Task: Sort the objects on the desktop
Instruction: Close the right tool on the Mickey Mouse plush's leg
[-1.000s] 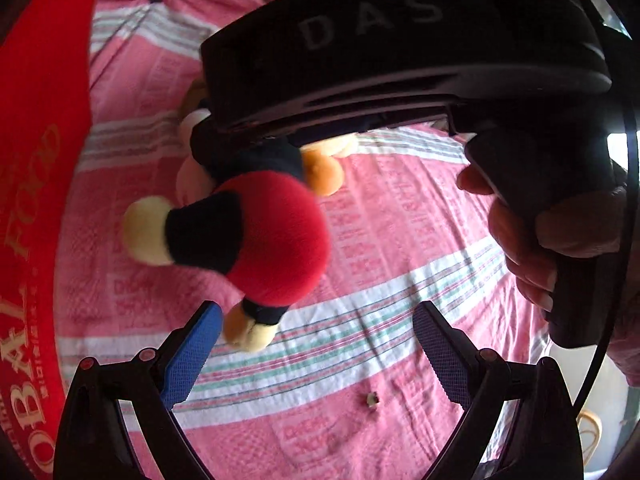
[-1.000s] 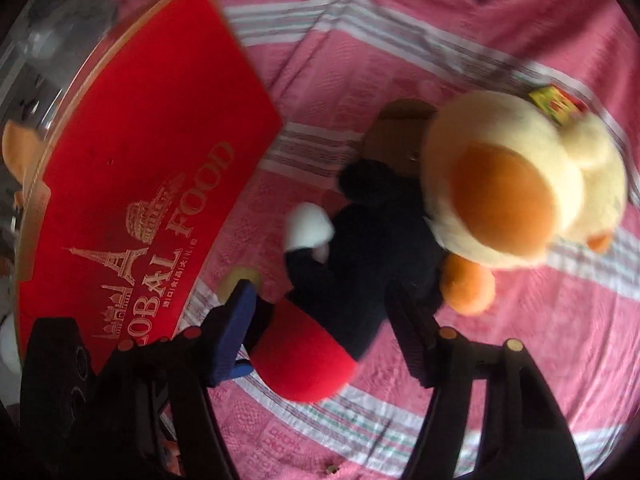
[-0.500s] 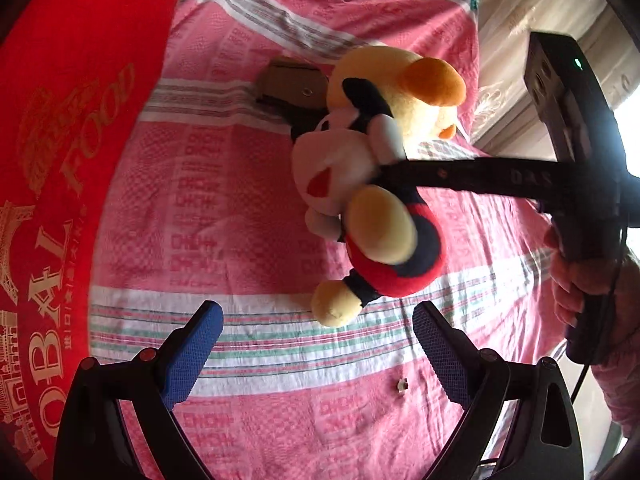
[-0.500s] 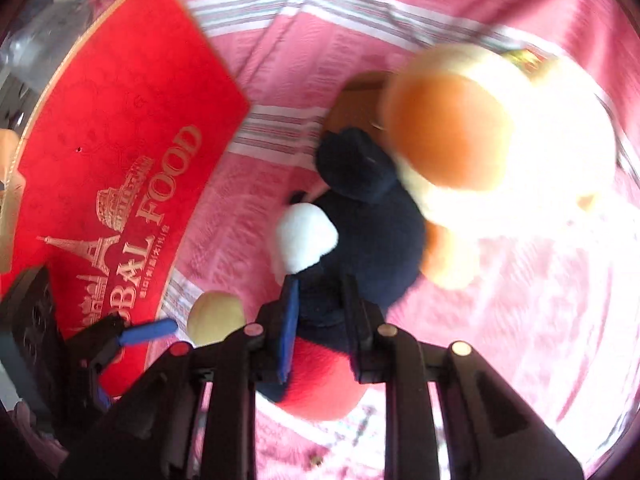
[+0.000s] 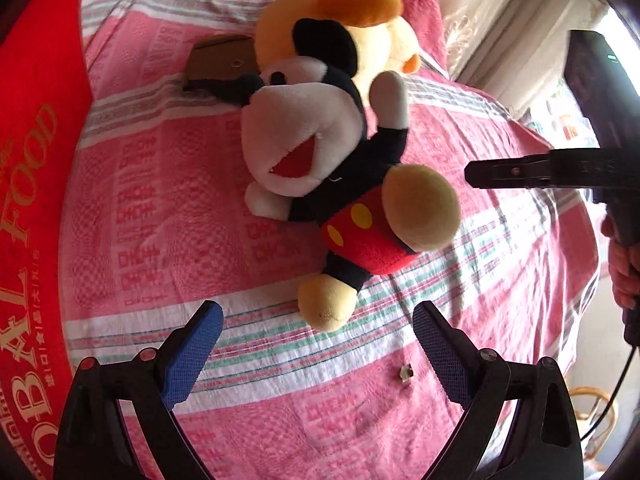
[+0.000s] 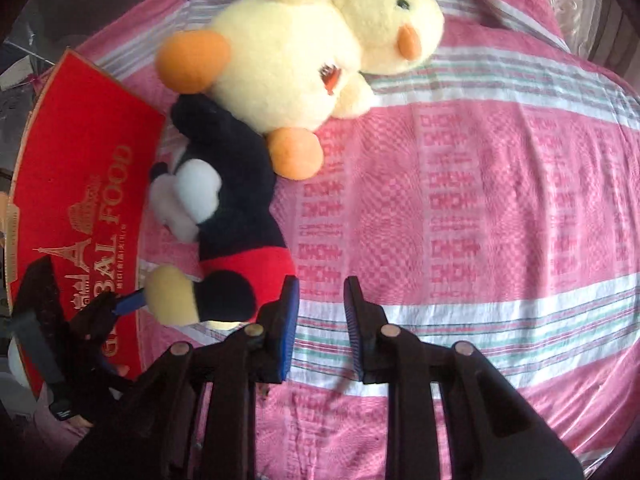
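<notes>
A Mickey Mouse plush (image 5: 324, 184) lies on the pink cloth, leaning against a yellow duck plush (image 5: 360, 28). In the right wrist view Mickey (image 6: 232, 216) is at the left and the duck (image 6: 300, 52) behind it. My left gripper (image 5: 316, 336) is open and empty, just in front of Mickey's foot. My right gripper (image 6: 320, 312) has its jaws a narrow gap apart with nothing between them, to the right of Mickey. It also shows in the left wrist view (image 5: 472, 172) at the right, clear of the toy.
A red "Global Food" box (image 5: 28, 184) stands along the left; it also shows in the right wrist view (image 6: 80, 184). A brown cardboard piece (image 5: 220, 60) lies behind the plushes. A small crumb (image 5: 406, 372) sits on the pink striped cloth (image 6: 500, 200).
My right gripper was shut on Mickey; it has let go and pulled back to the right. Mickey now lies on the cloth. My left gripper has stayed open.
</notes>
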Demonstrator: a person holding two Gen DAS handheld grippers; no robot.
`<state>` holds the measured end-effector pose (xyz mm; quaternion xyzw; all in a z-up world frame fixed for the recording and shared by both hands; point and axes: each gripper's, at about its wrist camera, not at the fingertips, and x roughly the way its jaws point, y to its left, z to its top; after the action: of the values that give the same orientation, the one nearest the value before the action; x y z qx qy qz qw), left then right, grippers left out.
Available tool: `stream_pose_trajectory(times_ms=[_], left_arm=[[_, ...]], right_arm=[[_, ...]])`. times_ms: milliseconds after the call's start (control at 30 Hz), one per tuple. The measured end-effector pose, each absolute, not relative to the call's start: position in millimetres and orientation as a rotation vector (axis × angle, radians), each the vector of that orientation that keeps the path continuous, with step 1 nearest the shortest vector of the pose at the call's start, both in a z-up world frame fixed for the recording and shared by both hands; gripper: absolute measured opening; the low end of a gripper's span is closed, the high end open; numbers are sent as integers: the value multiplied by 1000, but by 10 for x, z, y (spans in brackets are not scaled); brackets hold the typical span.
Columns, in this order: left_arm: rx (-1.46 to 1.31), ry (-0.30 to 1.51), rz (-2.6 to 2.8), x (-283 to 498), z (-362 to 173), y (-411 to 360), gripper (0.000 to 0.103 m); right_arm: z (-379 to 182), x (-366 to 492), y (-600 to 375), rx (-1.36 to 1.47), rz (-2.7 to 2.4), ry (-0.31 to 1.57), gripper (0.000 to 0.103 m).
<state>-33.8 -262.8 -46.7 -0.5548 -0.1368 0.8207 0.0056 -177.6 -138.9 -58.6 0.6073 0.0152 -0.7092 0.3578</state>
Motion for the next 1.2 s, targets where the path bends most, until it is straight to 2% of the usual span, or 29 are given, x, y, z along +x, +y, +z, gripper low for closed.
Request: stream_pose_trajectory(times_ms=[133, 200, 333, 367, 467, 800, 1033, 1200], left_arm=[[-1748, -445, 2591, -291, -486, -2707, 96], [-1757, -434, 2598, -272, -502, -2717, 96], [-1765, -434, 2601, -235, -529, -2728, 96], [-1769, -431, 2598, -237, -534, -2724, 96], [-1773, -412, 2584, -262, -541, -2690, 96], [-1708, -266, 2519, -553, -473, -2331, 96], [-1690, -159, 2512, -822, -325, -2177, 96], [-1671, -211, 2583, -920, -114, -2464, 96]], right_arm=[[-382, -1674, -1729, 1471, -1787, 127, 26], [-359, -1654, -1918, 1441, -1788, 189, 35], [-416, -1715, -2160, 1423, -1800, 237, 36], [-439, -1736, -2207, 1420, -1801, 245, 36], [-467, -1747, -2238, 1425, -1799, 251, 17], [-687, -1896, -1230, 1590, -1856, 162, 17], [-646, -1850, -1031, 1586, -1812, 52, 20], [-565, -1879, -925, 1572, -1825, 0, 20]])
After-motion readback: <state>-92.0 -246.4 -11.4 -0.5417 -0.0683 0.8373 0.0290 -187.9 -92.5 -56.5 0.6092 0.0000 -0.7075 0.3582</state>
